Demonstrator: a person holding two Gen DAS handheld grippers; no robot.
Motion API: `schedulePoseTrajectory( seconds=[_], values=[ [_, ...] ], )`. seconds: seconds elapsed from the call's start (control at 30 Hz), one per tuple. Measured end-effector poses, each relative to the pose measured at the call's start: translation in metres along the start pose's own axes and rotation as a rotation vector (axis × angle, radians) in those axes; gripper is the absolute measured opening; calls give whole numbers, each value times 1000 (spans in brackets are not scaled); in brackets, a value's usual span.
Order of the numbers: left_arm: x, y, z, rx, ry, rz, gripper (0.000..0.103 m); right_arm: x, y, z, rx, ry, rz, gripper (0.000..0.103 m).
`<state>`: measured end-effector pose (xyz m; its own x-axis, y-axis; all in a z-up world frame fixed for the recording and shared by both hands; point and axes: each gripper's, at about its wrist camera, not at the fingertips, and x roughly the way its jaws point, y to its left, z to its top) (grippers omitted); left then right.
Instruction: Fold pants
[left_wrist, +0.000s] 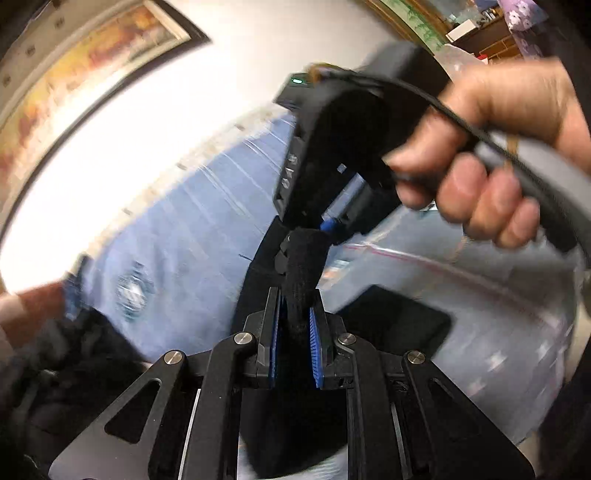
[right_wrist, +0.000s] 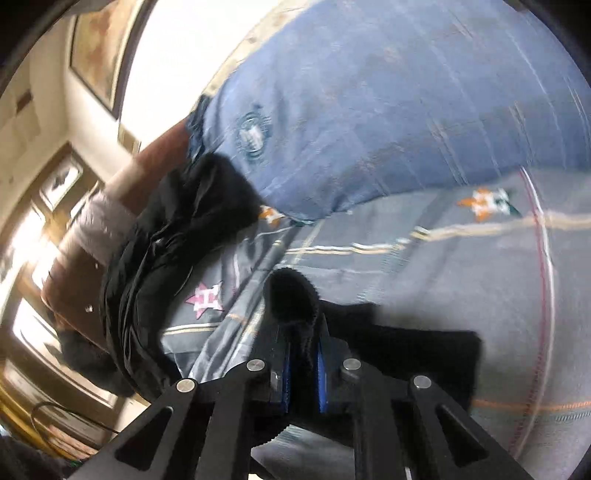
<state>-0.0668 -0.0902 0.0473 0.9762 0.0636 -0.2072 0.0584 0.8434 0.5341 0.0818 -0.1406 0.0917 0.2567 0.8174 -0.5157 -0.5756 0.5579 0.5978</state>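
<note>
The black pants lie on the grey bedspread. A bunched fold of them rises between the blue pads of my left gripper, which is shut on the cloth. Just beyond, my right gripper, held by a hand, meets the top of that same fold. In the right wrist view the right gripper is shut on a black fold. The rest of the pants spreads flat to the right under it.
A blue pillow lies at the far side of the bedspread, which carries star patterns. A heap of other dark clothing sits at the left by the brown bed edge. A framed picture hangs on the wall.
</note>
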Motion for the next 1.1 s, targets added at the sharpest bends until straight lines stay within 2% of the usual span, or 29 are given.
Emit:
schedulePoseTrajectory(
  seconds=[0.17, 0.23, 0.3, 0.37, 0.47, 0.53, 0.63, 0.7, 0.73, 0.77, 0.8, 0.87, 0.93, 1.0, 1.03, 1.07, 1.1],
  values=[
    [32, -28, 0, -10, 83, -90, 12, 12, -71, -14, 139, 39, 1, 10],
    [41, -37, -2, -20, 116, -148, 12, 17, -75, -13, 103, 77, -46, 10],
    [49, -44, -5, -41, 154, -208, 13, 18, -83, -11, 117, 72, -55, 11],
    [55, -46, -8, -64, 182, -221, 13, 19, -90, -13, 125, 57, -96, 11],
    [45, -41, -6, -110, 185, -259, 13, 20, -92, -12, 133, 59, -102, 13],
    [28, -31, -7, -158, 169, -325, 13, 13, -91, -11, 130, 22, -142, 17],
    [1, -13, -8, -186, 141, -383, 14, -7, -85, -9, 102, -68, -273, 20],
    [-16, 8, -13, -242, 133, -388, 14, -28, -79, -10, 79, -150, -391, 20],
    [-21, 25, -17, -294, 136, -387, 14, -37, -71, -12, 40, -179, -423, 20],
    [-23, 34, -22, -334, 144, -384, 14, -44, -60, -15, -17, -201, -412, 20],
    [-22, 53, -28, -413, 158, -375, 14, -48, -47, -19, -88, -203, -349, 20],
    [-9, 80, -37, -557, 203, -393, 13, -44, -18, -32, -253, -159, -264, 20],
    [25, 97, -51, -721, 318, -461, 14, -29, -2, -45, -354, -81, -264, 20],
    [51, 85, -63, -742, 435, -501, 14, -11, 0, -55, -399, 4, -290, 20],
    [67, 79, -76, -778, 494, -513, 11, 3, -6, -60, -397, 80, -319, 20],
    [75, 79, -86, -839, 488, -544, 9, 15, -15, -66, -382, 156, -334, 21],
    [78, 83, -91, -871, 461, -563, 5, 19, -24, -72, -383, 195, -344, 21]
  ],
)
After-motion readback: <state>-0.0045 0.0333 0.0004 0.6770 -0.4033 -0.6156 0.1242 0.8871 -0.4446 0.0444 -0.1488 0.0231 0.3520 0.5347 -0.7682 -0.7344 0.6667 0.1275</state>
